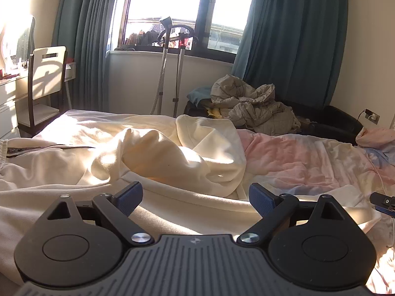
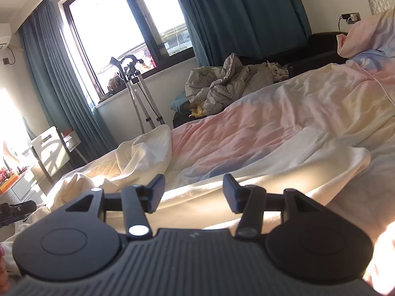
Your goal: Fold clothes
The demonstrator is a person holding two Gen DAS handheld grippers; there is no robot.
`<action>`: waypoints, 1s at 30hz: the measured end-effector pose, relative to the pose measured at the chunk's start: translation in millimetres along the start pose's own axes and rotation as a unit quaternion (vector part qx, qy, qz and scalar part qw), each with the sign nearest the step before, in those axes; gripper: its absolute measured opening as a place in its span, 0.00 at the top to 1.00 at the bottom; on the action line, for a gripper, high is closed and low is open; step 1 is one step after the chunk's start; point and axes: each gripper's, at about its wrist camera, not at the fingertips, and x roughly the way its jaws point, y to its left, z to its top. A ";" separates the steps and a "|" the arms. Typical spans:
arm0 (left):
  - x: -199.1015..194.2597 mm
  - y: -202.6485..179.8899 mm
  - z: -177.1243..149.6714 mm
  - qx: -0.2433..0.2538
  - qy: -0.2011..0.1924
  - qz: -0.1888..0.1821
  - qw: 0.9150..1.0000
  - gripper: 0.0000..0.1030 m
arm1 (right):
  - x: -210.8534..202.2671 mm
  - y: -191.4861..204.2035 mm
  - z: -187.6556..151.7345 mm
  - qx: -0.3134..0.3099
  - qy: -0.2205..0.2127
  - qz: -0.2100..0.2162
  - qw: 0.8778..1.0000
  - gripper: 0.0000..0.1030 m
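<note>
The cream garment [image 1: 153, 153] lies on a pink, blue and yellow blotchy bed cover [image 1: 296, 162]. Far back hang teal curtains [image 1: 291, 37].

Teal curtains [image 1: 284, 37] frame the bright window [image 1: 170, 7]. A chair [image 1: 44, 79] stands at the left, and a rumpled grey quilt [image 1: 251, 106] is heaped beyond the bed.

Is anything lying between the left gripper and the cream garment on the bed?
Nothing visible does. The left gripper hangs with its jaws apart and empty right over the cream garment, which lies rumpled on the bed. Only bare cloth shows between and ahead of the fingers.
</note>
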 end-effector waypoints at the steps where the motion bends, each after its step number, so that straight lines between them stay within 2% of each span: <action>1: 6.6 -0.5 -3.6 0.002 0.004 0.001 1.000 0.09 | 4.0 2.7 -3.3 -0.001 0.002 0.005 1.000 0.49; 5: 24.5 4.9 -14.5 0.021 0.008 0.018 1.000 0.09 | 29.6 20.9 -11.3 -0.031 0.025 0.017 0.999 0.49; 9: 32.4 18.0 -20.4 0.036 0.001 0.034 0.999 0.09 | 88.2 50.4 3.2 -0.050 0.067 0.025 0.996 0.49; 13: 43.2 33.9 -27.1 0.029 0.003 0.042 0.999 0.09 | 177.4 97.9 26.7 -0.075 0.100 0.036 0.992 0.43; 18: 62.4 52.2 -35.1 0.013 0.008 0.054 0.998 0.09 | 319.0 189.2 42.7 -0.143 0.148 0.030 0.978 0.42; 24: 89.1 69.7 -44.1 -0.011 0.006 0.060 0.998 0.09 | 446.4 274.5 23.7 -0.208 0.190 0.037 0.959 0.42; 28: 98.1 75.5 -49.8 -0.011 -0.004 0.056 0.998 0.09 | 500.4 294.2 -3.8 -0.248 0.209 0.005 0.946 0.44; 30: 101.0 79.2 -51.0 -0.017 -0.005 0.052 0.998 0.09 | 510.7 293.6 -6.5 -0.250 0.195 -0.011 0.948 0.46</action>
